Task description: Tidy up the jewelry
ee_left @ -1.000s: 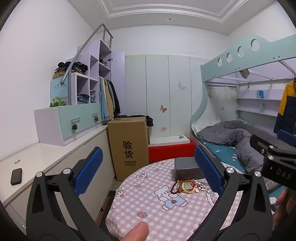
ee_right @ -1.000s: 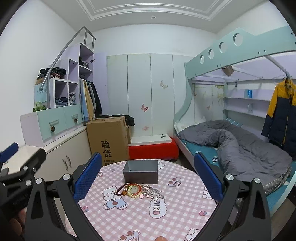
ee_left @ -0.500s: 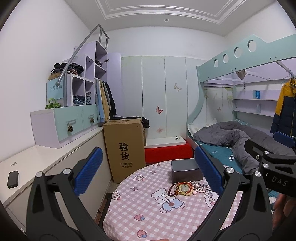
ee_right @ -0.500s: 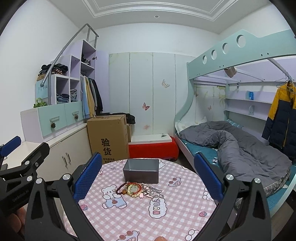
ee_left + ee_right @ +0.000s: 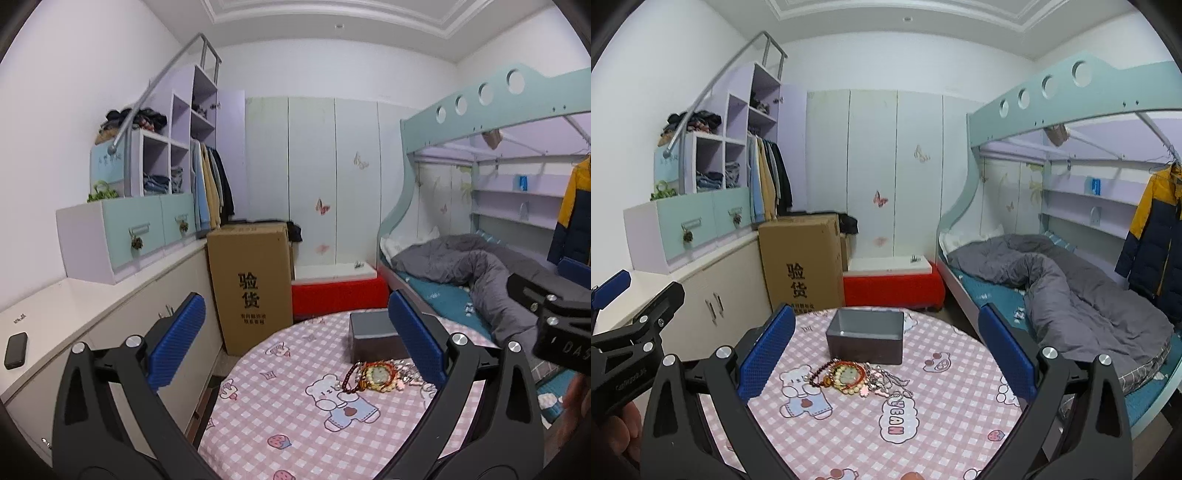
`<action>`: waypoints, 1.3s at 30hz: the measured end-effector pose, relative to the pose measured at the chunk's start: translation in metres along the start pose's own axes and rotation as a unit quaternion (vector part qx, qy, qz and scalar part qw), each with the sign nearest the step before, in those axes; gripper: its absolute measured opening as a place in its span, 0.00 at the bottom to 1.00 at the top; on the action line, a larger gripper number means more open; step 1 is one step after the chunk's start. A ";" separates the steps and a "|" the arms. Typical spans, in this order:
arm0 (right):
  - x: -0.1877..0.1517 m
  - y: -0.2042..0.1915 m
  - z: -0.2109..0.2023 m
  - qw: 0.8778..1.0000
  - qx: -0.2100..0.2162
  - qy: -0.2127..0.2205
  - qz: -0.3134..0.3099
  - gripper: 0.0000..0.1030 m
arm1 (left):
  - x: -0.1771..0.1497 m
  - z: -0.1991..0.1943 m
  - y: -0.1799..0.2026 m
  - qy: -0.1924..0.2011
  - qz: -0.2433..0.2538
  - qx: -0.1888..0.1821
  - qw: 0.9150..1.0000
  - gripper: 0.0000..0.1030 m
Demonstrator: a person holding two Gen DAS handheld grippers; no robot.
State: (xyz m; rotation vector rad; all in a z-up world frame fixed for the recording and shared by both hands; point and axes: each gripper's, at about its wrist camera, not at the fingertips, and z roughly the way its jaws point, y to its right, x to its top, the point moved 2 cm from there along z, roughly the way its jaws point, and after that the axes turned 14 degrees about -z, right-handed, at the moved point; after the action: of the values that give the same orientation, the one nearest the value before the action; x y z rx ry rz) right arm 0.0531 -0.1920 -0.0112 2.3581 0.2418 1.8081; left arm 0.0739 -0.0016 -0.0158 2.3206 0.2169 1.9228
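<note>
Above the jewelry pile, left gripper and right gripper wide apart, empty.

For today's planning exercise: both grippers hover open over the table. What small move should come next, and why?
Probably lower the right gripper toward the bead bracelets: they lie piled before the open grey box, and both it and the left gripper hold nothing.

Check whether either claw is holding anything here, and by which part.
Nothing is held. The left claw and right claw are both open above the table; the jewelry lies untouched.
</note>
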 end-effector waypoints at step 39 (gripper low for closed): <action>-0.124 0.011 0.215 0.949 0.156 -0.275 -0.010 0.77 | -0.172 0.264 0.041 -0.374 0.141 -0.122 0.908 0.12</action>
State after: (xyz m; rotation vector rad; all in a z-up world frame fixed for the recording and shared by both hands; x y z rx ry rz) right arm 0.2299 -0.2367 -0.1803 2.9435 0.4975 1.0924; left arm 0.3029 -0.0737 -0.2232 2.7936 -0.4263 0.9172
